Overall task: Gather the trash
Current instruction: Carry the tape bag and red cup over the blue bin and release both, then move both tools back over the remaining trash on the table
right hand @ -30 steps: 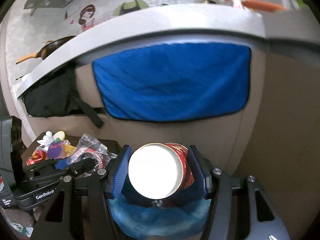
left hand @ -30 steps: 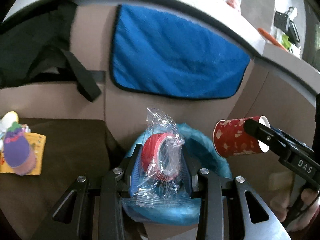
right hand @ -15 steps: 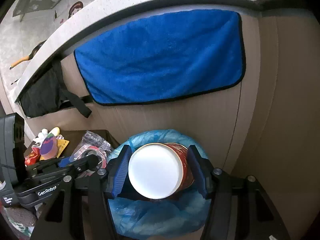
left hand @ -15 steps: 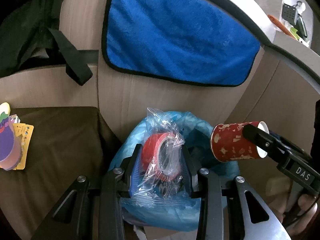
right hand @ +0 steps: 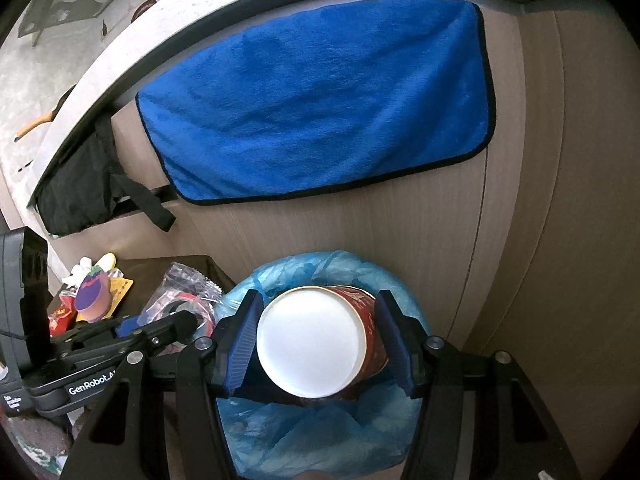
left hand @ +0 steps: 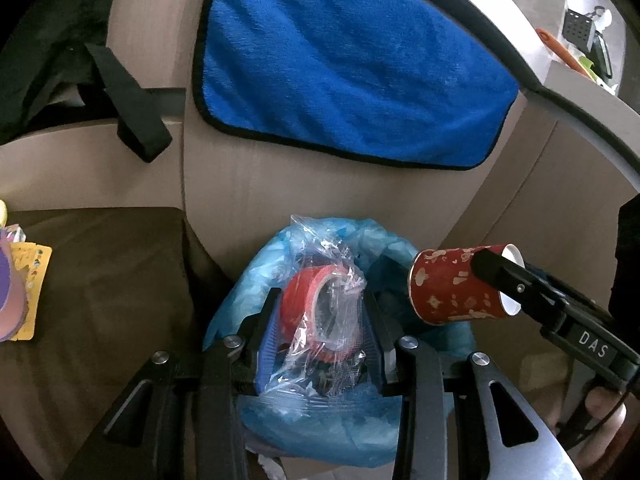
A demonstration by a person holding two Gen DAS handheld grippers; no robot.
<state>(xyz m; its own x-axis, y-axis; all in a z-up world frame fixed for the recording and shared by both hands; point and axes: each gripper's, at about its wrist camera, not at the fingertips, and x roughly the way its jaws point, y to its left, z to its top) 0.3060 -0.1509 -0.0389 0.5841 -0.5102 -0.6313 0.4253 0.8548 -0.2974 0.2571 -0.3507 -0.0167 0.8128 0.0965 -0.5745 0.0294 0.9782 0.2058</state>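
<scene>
A clear plastic bag with a red tape roll (left hand: 320, 312) sits between the pads of my left gripper (left hand: 320, 300). The jaws are opening, and the bag still hangs in place between them. It is right over the bin lined with a blue bag (left hand: 256, 292). My right gripper (right hand: 318, 308) is shut on a red paper cup (right hand: 312, 344) lying sideways, its white mouth facing the camera, above the same bin (right hand: 400, 280). In the left wrist view the cup (left hand: 452, 288) hangs over the bin's right rim. The left gripper (right hand: 188, 320) shows at the bin's left edge.
A blue towel (left hand: 344, 72) hangs on the beige cabinet front behind the bin. A black bag with a strap (right hand: 80, 184) hangs to the left. A low brown table (left hand: 100, 288) left of the bin carries coloured toys and cards (right hand: 96, 292). A person's hand (left hand: 600, 408) holds the right gripper.
Both grippers have sunk toward the bin, which now shows more fully beneath them. The counter top has slid out of the upper edge. Bag and cup kept their places in the jaws.
</scene>
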